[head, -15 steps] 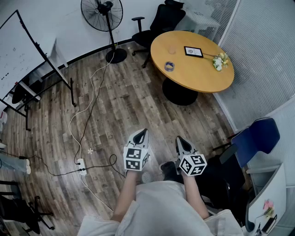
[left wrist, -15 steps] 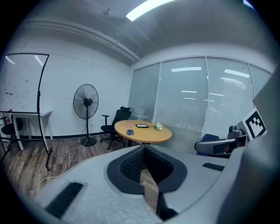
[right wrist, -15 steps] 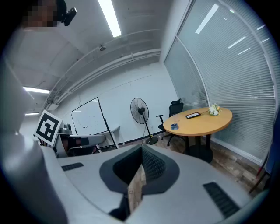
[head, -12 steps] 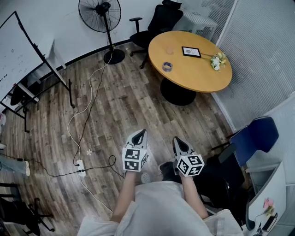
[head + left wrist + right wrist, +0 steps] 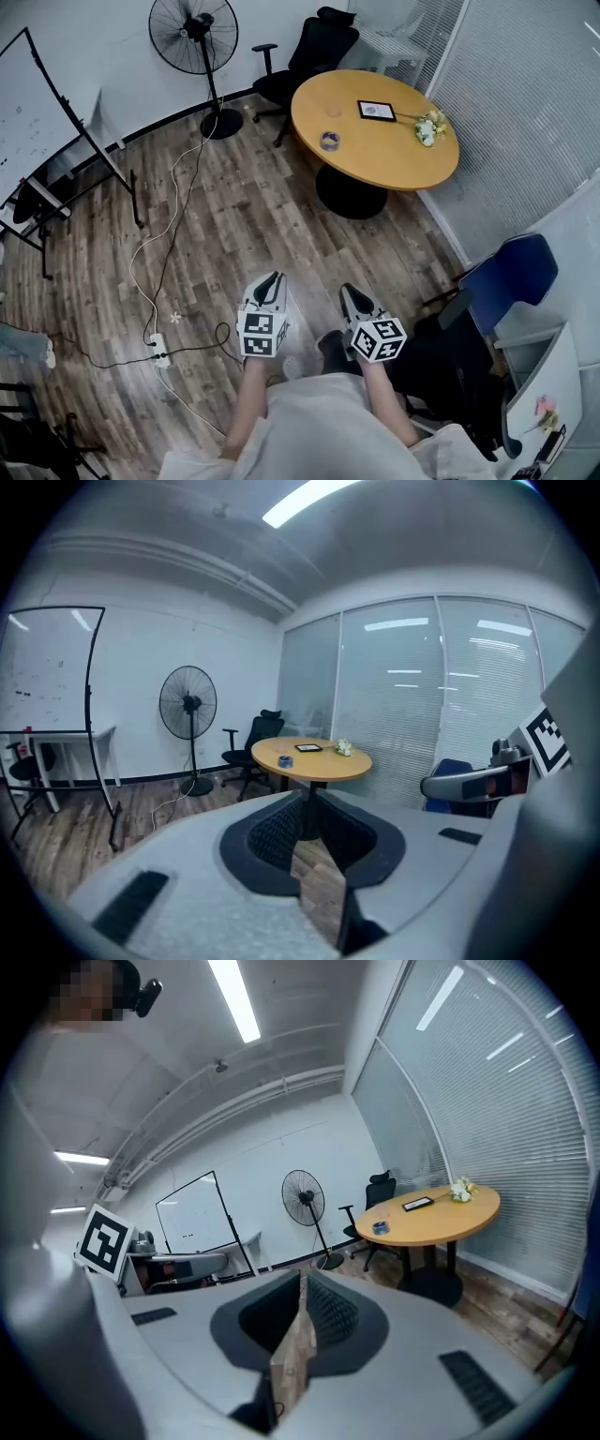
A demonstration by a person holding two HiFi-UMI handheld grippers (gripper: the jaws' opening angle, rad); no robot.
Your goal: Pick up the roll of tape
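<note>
The roll of tape (image 5: 329,141), small and blue, lies on the round wooden table (image 5: 394,159) far ahead of me; it also shows in the left gripper view (image 5: 285,760) and the right gripper view (image 5: 379,1227). My left gripper (image 5: 275,278) and right gripper (image 5: 347,291) are held side by side close to my body over the wooden floor, well short of the table. Both point toward the table, slightly downward. The left gripper (image 5: 308,797) is shut with nothing in it, and so is the right gripper (image 5: 304,1277).
A picture frame (image 5: 379,111), flowers (image 5: 429,127) and a clear cup (image 5: 334,110) share the table. A standing fan (image 5: 192,33), black office chair (image 5: 314,47) and whiteboard (image 5: 37,112) line the far wall. Cables and a power strip (image 5: 157,349) lie left; a blue chair (image 5: 511,277) stands right.
The head view has shifted: table and fan have slid left in the frame. Both grippers sit a little lower and further left in the frame, still shut and side by side.
</note>
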